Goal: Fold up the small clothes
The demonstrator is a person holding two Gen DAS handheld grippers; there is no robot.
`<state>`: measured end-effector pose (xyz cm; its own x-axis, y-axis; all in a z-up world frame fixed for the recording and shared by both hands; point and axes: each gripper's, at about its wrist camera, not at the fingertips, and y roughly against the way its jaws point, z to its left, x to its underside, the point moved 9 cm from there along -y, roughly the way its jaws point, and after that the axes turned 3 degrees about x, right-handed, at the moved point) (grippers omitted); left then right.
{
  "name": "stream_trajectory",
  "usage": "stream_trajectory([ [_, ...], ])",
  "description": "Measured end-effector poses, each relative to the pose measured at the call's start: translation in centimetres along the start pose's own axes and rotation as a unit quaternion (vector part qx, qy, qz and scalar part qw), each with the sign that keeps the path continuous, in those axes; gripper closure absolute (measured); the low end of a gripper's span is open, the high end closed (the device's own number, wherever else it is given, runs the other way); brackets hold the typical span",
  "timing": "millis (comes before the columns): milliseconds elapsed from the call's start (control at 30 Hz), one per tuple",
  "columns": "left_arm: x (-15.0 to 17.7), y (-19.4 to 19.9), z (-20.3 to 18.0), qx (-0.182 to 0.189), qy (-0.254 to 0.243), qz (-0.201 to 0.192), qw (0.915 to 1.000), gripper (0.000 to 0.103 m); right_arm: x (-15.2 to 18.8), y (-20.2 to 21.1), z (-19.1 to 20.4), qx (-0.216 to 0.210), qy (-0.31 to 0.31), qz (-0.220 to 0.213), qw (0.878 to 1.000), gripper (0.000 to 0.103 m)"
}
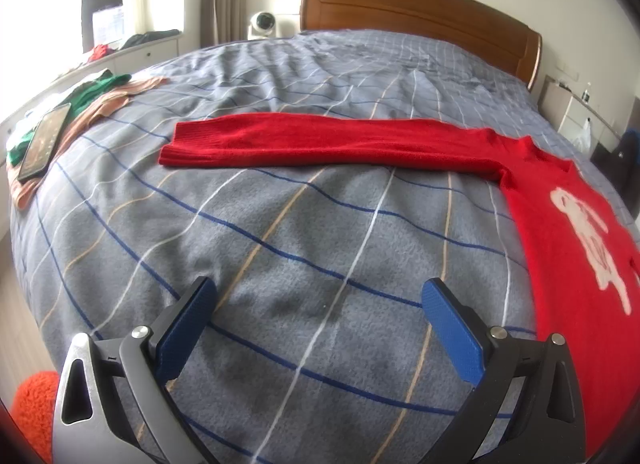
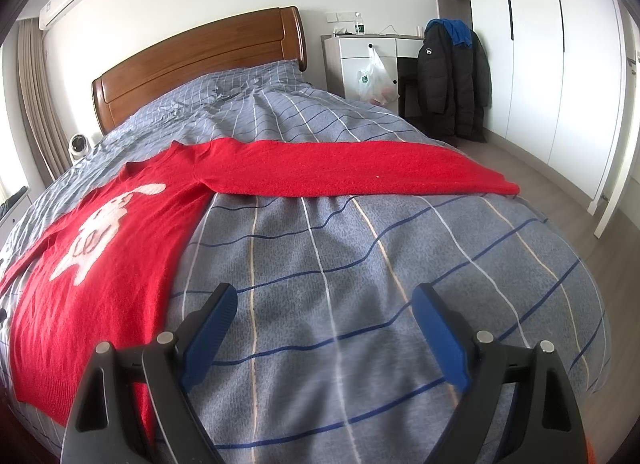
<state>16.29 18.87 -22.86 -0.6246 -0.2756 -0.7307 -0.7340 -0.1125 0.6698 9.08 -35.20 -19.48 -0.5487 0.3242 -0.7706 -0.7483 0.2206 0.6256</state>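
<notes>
a red sweater lies flat and face up on the bed, spread over a grey blanket with blue, white and tan check lines. a white cartoon figure shows on its chest. both sleeves are stretched straight out sideways: in the left wrist view one sleeve runs across the blanket toward the left, its ribbed cuff nearest a small pile of clothes; in the right wrist view the other sleeve reaches toward the right edge of the bed.

the left hand-held gripper hangs over bare blanket, its blue pads spread wide with nothing between them, and the sweater's body lies just to its right. the right hand-held gripper is likewise spread wide and empty above the blanket, with the sweater's hem side just to its left. neither one touches the sweater.

at the far left edge of the bed, green and peach clothes lie in a loose heap with a phone resting on top. a wooden headboard stands at the far end. beyond the bed, a dark jacket hangs beside a white nightstand that carries a plastic bag, next to white wardrobe doors.
</notes>
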Motion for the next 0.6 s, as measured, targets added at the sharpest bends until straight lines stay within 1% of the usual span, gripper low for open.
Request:
stream_trajectory([
  [600,-0.02,0.02,0.07,0.000,0.000,-0.001,1.0000,0.001,-0.01,-0.08,-0.04,-0.001,-0.001,-0.002,1.000,0.015],
])
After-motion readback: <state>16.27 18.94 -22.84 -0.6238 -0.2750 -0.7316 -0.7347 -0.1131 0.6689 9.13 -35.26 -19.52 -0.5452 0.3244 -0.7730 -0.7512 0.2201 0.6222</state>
